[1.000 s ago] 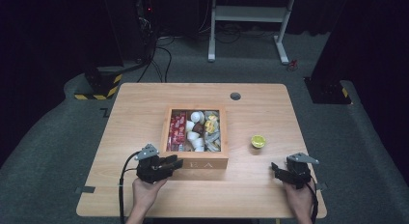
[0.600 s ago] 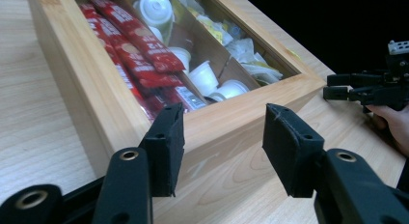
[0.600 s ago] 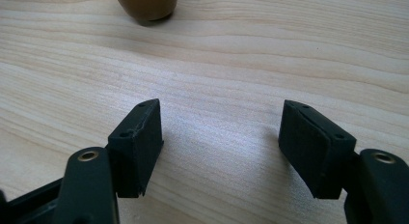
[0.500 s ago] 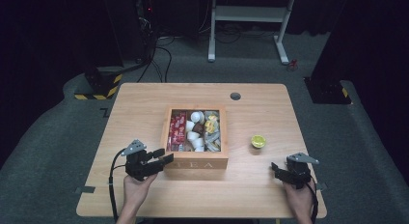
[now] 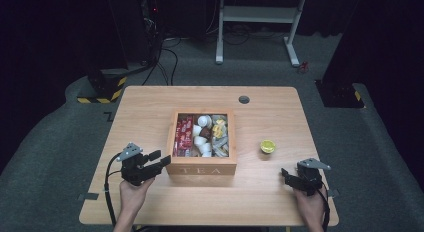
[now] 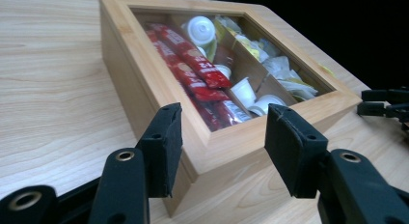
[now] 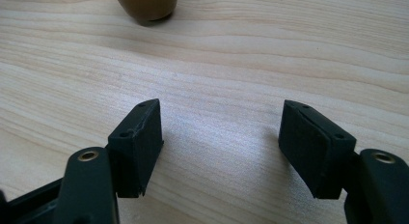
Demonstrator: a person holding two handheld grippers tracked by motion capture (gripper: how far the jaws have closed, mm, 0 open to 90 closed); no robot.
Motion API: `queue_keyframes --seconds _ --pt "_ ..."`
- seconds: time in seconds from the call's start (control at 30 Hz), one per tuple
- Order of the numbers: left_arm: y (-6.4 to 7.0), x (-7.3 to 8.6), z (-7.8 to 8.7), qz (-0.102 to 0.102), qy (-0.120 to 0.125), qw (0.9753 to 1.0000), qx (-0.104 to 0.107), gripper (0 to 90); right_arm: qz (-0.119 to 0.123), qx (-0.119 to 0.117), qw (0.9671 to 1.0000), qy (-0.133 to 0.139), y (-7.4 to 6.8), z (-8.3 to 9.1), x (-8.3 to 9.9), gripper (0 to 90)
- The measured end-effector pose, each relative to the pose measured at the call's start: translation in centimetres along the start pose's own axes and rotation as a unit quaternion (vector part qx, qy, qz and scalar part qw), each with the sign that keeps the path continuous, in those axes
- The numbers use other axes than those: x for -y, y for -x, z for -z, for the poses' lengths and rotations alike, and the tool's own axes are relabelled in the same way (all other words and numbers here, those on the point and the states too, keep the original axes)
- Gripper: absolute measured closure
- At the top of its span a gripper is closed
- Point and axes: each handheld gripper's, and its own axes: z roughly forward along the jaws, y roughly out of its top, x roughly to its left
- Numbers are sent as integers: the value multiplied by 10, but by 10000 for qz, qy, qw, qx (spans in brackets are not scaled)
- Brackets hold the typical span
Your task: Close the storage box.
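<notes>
— Box (image 5: 202,164) first: where was it, and what did the left gripper (image 5: 161,160) have to do with it?

— It sat mid-table (image 5: 150,107), its "TEA" face toward the person. The left gripper's jaws stood wide apart, holding nothing, aimed at the box's near left corner. In the left gripper view that corner (image 6: 202,156) lay between the two pads (image 6: 166,147), though I could not tell whether either touched the wood.

— And inside the box?

— Red sachets (image 6: 195,64) in the left compartment, white pods (image 6: 200,30) in the middle, yellowish packets (image 5: 219,129) on the right. The view from the left gripper suggested a clear window in the lid, but I would not swear to it.

— The right gripper (image 5: 292,176)?

— Also spread open and empty, low over bare wood well to the right of the box. A small yellow-topped cup (image 5: 267,146) stood ahead of it, between it and the box's right side.

— What could have gone wrong from there?

— My guess: closing across a corner gives the pads slanted faces to bite on, so the box could twist or skid away rather than hold. A push from the left with nothing bracing the right might slide it toward the cup. If the lid lifts, a grip on the frame alone could tip it.
</notes>
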Motion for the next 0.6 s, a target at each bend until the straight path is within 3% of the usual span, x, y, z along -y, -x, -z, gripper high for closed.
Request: queue_keyframes --seconds 0.4,0.6 --pt "-12 0 15 110 166 9995 -245 476 -1 1 10000 -1 0 0 0 320" --pt "-18 -1 22 69 136 9991 -393 475 -3 0 10000 -3 0 0 0 321"
